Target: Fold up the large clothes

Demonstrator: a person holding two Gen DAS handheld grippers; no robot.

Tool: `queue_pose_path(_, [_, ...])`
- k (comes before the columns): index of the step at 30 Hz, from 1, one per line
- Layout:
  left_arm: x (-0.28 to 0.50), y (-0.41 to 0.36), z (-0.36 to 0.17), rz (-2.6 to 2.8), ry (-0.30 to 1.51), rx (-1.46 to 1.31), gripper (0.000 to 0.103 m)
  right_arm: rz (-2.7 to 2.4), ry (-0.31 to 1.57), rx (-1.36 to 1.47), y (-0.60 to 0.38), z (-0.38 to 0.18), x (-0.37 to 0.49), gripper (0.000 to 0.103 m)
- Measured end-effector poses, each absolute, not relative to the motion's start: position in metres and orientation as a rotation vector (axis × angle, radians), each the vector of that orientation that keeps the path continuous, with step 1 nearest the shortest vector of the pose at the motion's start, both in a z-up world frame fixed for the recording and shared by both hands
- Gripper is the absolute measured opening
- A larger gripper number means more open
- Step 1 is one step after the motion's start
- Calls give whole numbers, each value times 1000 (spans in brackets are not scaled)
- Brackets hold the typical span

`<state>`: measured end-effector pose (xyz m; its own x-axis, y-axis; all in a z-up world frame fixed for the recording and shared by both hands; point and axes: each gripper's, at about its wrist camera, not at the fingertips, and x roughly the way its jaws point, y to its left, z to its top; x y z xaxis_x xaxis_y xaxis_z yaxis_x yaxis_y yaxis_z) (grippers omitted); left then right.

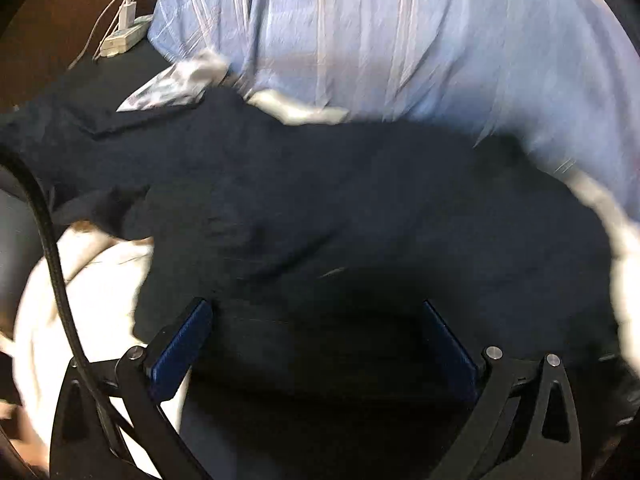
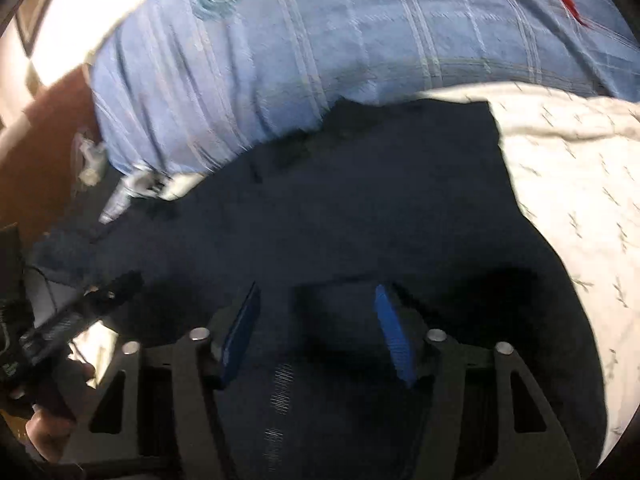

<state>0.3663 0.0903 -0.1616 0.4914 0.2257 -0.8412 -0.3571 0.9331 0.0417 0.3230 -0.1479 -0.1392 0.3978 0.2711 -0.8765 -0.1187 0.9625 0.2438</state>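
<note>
A large dark navy garment point(image 1: 340, 208) lies spread and rumpled over the bed, and fills the middle of the right wrist view too point(image 2: 360, 220). My left gripper point(image 1: 316, 320) hangs just over its near part. Its blue pads point(image 1: 184, 344) stand wide apart with nothing gripped, so it is open. My right gripper point(image 2: 316, 312) points down at the same dark cloth. Its blue pads point(image 2: 394, 332) are partly apart, a dark fold lies in the gap, and I see no pad pressing on it.
A light blue checked cover point(image 1: 380, 32) is bunched behind the garment. White patterned bedding point(image 2: 572, 200) lies to the right and white cloth point(image 1: 100, 300) to the left. A power strip with a charger point(image 1: 120, 36) sits far left. A hand holding a black device point(image 2: 44, 428) shows at the lower left.
</note>
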Motion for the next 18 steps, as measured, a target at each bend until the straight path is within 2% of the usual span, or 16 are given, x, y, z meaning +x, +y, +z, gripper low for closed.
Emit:
queue_pose_path(1, [361, 99, -165, 374, 1004, -134, 101, 203, 1159, 128, -156, -147, 325, 44])
queue_pose_path(2, [352, 107, -163, 375, 998, -143, 101, 182, 1157, 121, -164, -150, 326, 40])
queue_pose_path(4, [339, 119, -151, 367, 958, -217, 102, 137, 1154, 127, -182, -152, 328, 14])
queue_pose_path(5, [332, 128, -143, 371, 936, -266, 102, 110, 1141, 147, -192, -149, 328, 14])
queue_pose_path(8, [314, 150, -130, 352, 901, -381, 102, 72, 1058, 244, -217, -124, 312, 17])
queue_pose_path(11, [312, 159, -126, 345, 890, -456, 102, 190, 1125, 400, -219, -124, 299, 19])
queue_pose_path(14, [319, 148, -132, 317, 927, -423, 102, 193, 1187, 390, -203, -139, 297, 22])
queue_pose_path(16, [321, 148, -138, 305, 946, -394, 102, 155, 1189, 416, -204, -151, 306, 46])
queue_pose_path(18, [316, 145, -140, 285, 953, -389, 102, 116, 1147, 486, -212, -155, 314, 57])
